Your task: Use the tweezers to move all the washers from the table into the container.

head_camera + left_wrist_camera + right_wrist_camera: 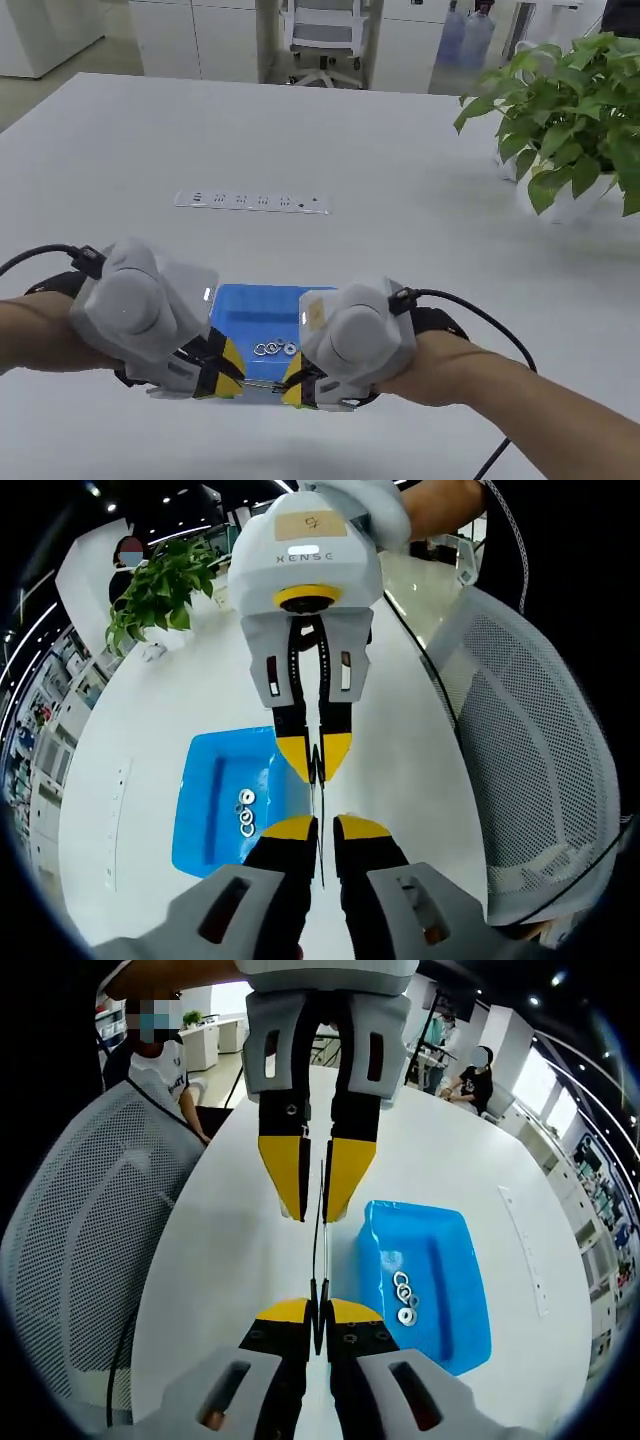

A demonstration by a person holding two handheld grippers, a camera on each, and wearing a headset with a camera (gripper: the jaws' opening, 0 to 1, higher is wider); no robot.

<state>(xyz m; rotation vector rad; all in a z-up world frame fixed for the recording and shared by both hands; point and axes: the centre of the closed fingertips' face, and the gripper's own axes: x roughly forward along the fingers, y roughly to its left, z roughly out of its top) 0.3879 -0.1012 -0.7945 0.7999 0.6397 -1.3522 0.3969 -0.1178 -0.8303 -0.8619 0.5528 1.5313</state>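
Closest to the headset, the left gripper [228, 366] and right gripper [292, 380] face each other tip to tip at the near edge of a blue container [250, 300] on the white table [400, 200]. Slim tweezers [320, 1250] run between them. The right gripper's jaws are pressed together on one end of the tweezers. The left gripper's jaws stand slightly apart on either side of the other end. Several washers [275, 349] lie clustered on the container floor. A power strip [250, 201] and a potted plant [570, 110] sit farther back.
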